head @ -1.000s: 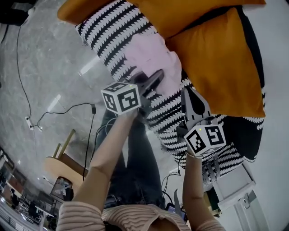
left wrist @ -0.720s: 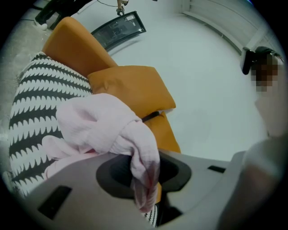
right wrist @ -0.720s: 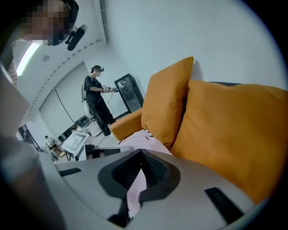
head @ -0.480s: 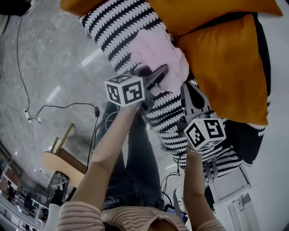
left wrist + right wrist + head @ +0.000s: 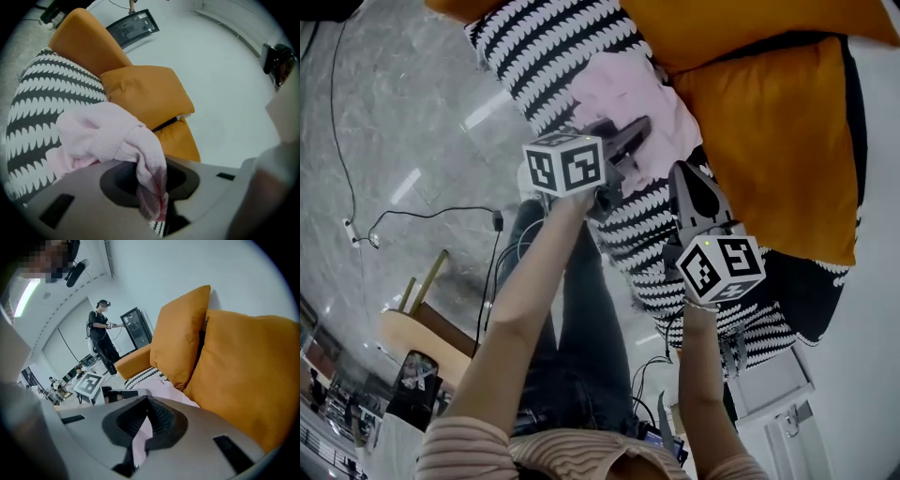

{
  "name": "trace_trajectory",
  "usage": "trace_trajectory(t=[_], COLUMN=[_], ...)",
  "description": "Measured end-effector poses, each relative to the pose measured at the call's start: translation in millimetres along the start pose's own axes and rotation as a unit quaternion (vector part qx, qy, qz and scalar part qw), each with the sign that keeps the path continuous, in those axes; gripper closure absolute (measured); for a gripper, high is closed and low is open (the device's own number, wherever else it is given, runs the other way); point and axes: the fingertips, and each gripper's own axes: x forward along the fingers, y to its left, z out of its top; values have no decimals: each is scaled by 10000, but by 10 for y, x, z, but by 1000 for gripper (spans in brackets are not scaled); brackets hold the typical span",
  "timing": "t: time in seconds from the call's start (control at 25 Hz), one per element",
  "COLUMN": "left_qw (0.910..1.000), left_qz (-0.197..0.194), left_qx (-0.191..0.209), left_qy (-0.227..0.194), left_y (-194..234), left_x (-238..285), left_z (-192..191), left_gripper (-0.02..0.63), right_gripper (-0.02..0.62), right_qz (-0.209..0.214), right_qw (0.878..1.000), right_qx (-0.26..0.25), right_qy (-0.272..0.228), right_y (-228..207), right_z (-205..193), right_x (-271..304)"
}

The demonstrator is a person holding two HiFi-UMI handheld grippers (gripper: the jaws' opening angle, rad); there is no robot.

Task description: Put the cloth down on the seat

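A pink cloth (image 5: 623,89) lies bunched on the black-and-white striped seat cushion (image 5: 544,47), against the orange pillows (image 5: 769,141). My left gripper (image 5: 639,127) reaches over it from the near side and is shut on a fold of it. In the left gripper view that fold (image 5: 98,131) runs down between the jaws (image 5: 152,197). My right gripper (image 5: 682,173) sits at the cloth's right edge, beside the big pillow. In the right gripper view a pink strip is pinched in its jaws (image 5: 143,427), and more cloth (image 5: 176,397) shows beyond.
Orange pillows (image 5: 248,380) stand along the back of the seat. Cables (image 5: 422,220) trail over the marble floor at the left, near a wooden stool (image 5: 412,328). A white box (image 5: 769,384) sits by the seat's near end. A person (image 5: 103,333) stands far off.
Both grippers have shifted a little toward the pillows along with the cloth, and the head view has swung slightly. Neither grip has changed.
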Motion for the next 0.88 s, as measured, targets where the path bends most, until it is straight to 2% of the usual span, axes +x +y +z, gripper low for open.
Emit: trace_trajectory(t=[0.32, 0.56, 0.88], left_qw=[9997, 9990, 9969], left_qz=[190, 349, 372], left_qx=[-99, -187, -640], left_qy=[121, 187, 271], left_y=[129, 405, 540], left_x=[290, 281, 355], left_z=[199, 244, 197], left_gripper=[503, 500, 492], right_gripper=[588, 588, 588], right_qz=[19, 74, 60], right_qw=[9998, 9995, 9995], right_qx=[-50, -20, -10], right_qy=[200, 299, 304], right_y=[-101, 14, -27], right_z=[88, -1, -49], right_x=[101, 306, 324])
